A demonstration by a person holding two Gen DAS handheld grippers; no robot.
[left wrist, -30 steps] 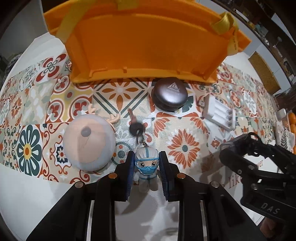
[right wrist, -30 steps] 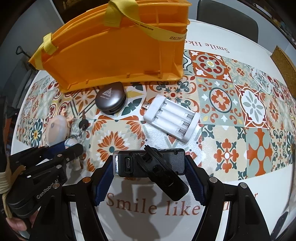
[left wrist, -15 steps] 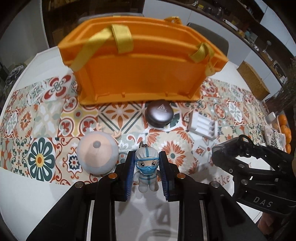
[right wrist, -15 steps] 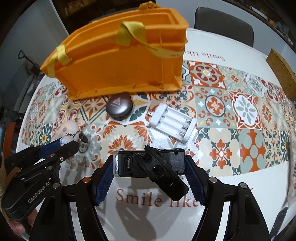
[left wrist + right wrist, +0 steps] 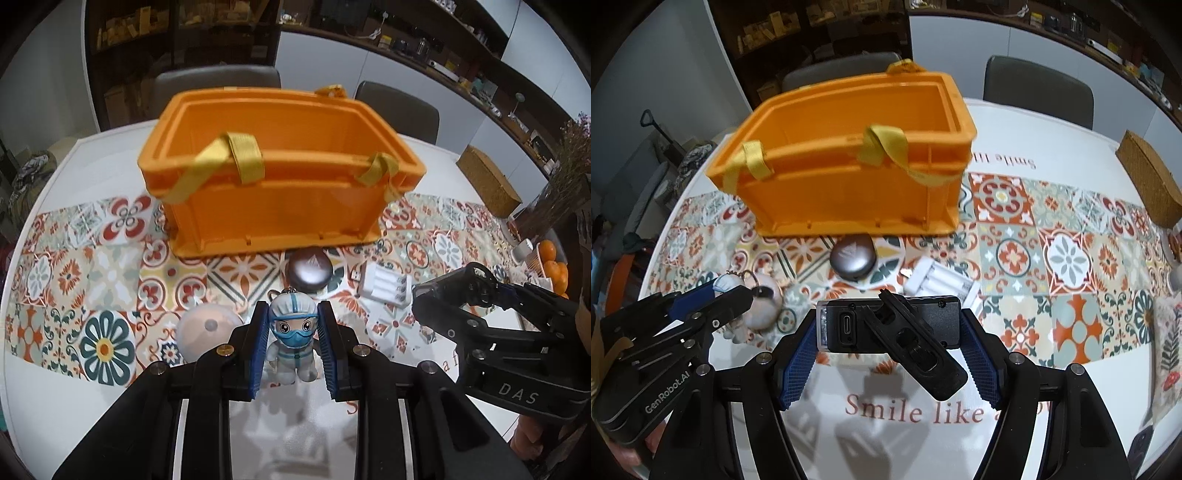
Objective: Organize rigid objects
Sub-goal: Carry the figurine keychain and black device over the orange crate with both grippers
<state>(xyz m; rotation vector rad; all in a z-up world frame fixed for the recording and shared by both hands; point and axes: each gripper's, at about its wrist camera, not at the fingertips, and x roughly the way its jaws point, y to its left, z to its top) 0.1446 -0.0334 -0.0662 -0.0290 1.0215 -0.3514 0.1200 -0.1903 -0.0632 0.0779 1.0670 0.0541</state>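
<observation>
Left wrist view: an orange crate (image 5: 280, 206) with yellow strap handles stands open-topped at the far side of a tile-patterned mat (image 5: 110, 273) on a white table (image 5: 55, 406). Between the crate and the left gripper (image 5: 294, 345) lie one dark round case (image 5: 309, 275), one white battery charger (image 5: 384, 286) and one pale dome-shaped toy (image 5: 207, 332). The left gripper's blue pads pinch a small figurine keychain (image 5: 293, 339): a doll in a white suit with blue hood lines and a blue face mask, upright, facing the camera and held clear of the table. The right gripper's black body shows at the right edge. Two chairs stand behind the table.

Right wrist view: the right gripper (image 5: 892, 334) clamps one black rectangular device (image 5: 886, 325) crosswise between its blue pads; a charging port shows on its face and a black clip hangs diagonally from it. It is held above the table's printed lettering. Beyond lie the round case (image 5: 854, 257) and the charger (image 5: 938, 282), just before the crate (image 5: 849, 184). The left gripper (image 5: 713, 295) sits at the left with the keychain's ring showing.
</observation>
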